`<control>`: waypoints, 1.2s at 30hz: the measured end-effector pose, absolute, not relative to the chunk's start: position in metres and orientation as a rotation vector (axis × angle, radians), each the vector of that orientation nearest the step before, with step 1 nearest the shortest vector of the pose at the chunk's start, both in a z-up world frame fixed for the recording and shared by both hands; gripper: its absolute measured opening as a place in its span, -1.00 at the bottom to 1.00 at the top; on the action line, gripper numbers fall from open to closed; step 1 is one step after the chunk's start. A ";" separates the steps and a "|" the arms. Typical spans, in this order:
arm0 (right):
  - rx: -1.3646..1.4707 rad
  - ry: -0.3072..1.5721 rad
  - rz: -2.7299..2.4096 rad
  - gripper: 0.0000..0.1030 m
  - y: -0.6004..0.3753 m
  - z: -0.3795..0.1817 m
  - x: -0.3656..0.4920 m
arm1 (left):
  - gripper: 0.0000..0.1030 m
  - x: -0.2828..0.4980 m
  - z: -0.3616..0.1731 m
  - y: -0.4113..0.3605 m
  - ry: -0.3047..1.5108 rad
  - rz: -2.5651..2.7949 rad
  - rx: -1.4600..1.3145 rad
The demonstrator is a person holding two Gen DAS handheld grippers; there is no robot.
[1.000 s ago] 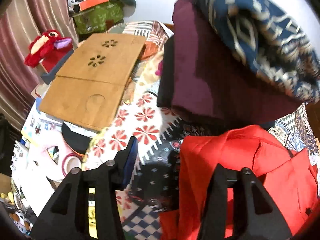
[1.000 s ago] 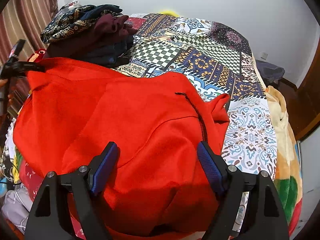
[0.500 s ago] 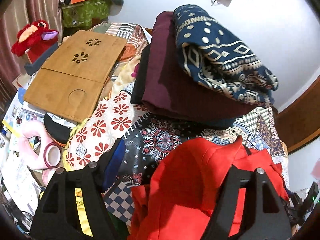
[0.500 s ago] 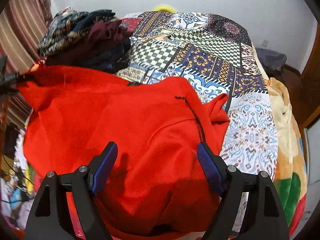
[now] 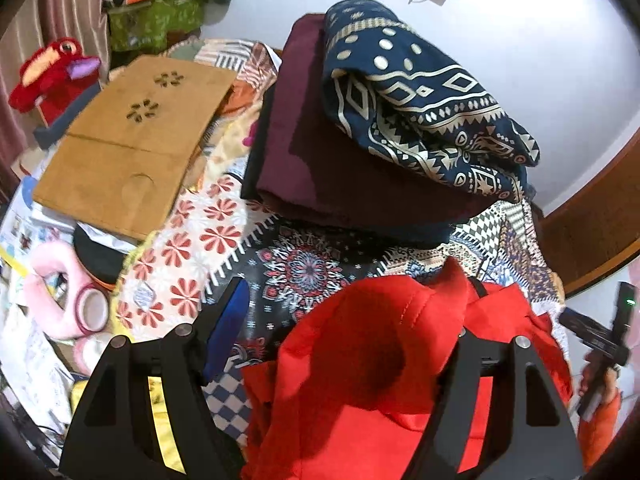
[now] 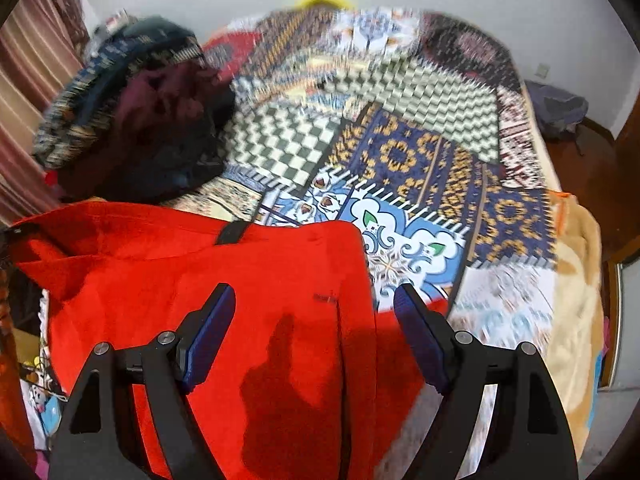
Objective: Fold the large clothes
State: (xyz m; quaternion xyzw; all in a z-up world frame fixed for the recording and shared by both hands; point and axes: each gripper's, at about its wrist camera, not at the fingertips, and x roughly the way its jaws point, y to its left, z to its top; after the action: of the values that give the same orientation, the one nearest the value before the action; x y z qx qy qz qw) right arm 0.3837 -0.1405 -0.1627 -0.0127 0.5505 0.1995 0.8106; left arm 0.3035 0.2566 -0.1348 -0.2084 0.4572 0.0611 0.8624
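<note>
Patchwork bedspread [image 6: 404, 160] under red fleece hoodie [image 6: 224, 280]; its edge lies between right gripper [image 6: 314, 320] pads, spread wide; left gripper [image 5: 340, 340] just opened, astride hood

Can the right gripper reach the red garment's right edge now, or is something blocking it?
Probably yes. The right gripper is open above the red garment, whose edge lies bare on the patterned bedspread between its fingers.
</note>
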 end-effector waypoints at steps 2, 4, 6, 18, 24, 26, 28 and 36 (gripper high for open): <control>-0.021 1.242 0.436 0.51 -0.134 -0.180 0.398 | 0.41 0.305 -0.140 0.261 0.962 0.133 -0.476; -0.010 1.296 0.451 0.35 -0.130 -0.195 0.407 | 0.41 0.306 -0.143 0.265 0.960 0.140 -0.490; -0.016 1.335 0.458 0.12 -0.125 -0.208 0.413 | 0.41 0.305 -0.144 0.270 0.957 0.152 -0.495; -0.123 1.062 0.367 -0.95 -0.133 -0.149 0.400 | 0.41 0.311 -0.154 0.286 0.966 0.195 -0.503; -0.104 1.038 0.277 -0.95 -0.149 -0.132 0.423 | 0.41 0.314 -0.150 0.294 0.944 0.227 -0.537; -0.066 1.073 0.317 -0.94 -0.151 -0.138 0.418 | 0.41 0.308 -0.147 0.291 0.933 0.222 -0.510; -0.035 1.142 0.364 -0.92 -0.150 -0.150 0.414 | 0.46 0.303 -0.149 0.285 0.947 0.216 -0.464; -0.016 1.357 0.435 0.20 -0.126 -0.202 0.408 | 0.48 0.280 -0.193 0.286 1.064 0.243 -0.381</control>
State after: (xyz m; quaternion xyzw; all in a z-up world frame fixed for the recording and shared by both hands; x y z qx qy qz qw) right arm 0.4084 -0.1265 -0.2017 -0.0074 0.6226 0.1997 0.7566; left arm 0.2804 0.2856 -0.1933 -0.1801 0.5028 0.1147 0.8376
